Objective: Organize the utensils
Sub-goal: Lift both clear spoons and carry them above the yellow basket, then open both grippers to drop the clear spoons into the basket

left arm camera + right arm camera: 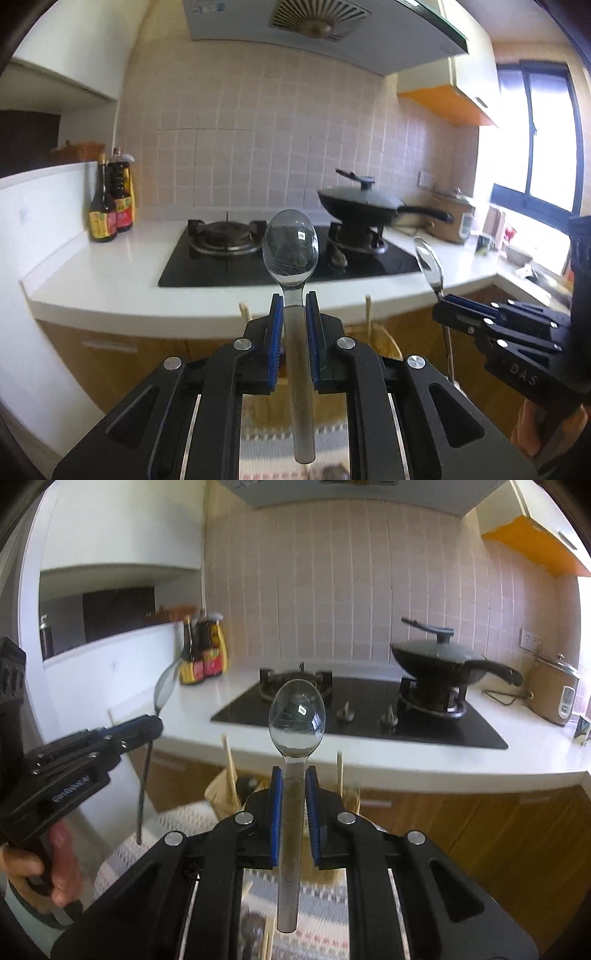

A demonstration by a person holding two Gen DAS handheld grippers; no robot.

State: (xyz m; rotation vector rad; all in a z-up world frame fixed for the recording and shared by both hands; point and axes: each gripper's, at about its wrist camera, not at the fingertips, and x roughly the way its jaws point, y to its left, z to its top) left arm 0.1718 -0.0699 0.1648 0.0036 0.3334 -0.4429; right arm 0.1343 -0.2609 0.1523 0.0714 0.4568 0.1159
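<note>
Clear plastic spoon [290, 251] clamped at neck between blue pads of left gripper [294, 308], bowl up, handle hanging down behind jaws. Second clear spoon [297, 720] gripped same way in right gripper [294, 781]. Both grippers nearly closed on handles, held side by side in air. Ahead: white tabletop [110, 273], black gas stove [229, 254], lidded wok [360, 205], sauce bottles [110, 199]. Below: chopsticks [229, 764] in wicker basket [218, 794].
</note>
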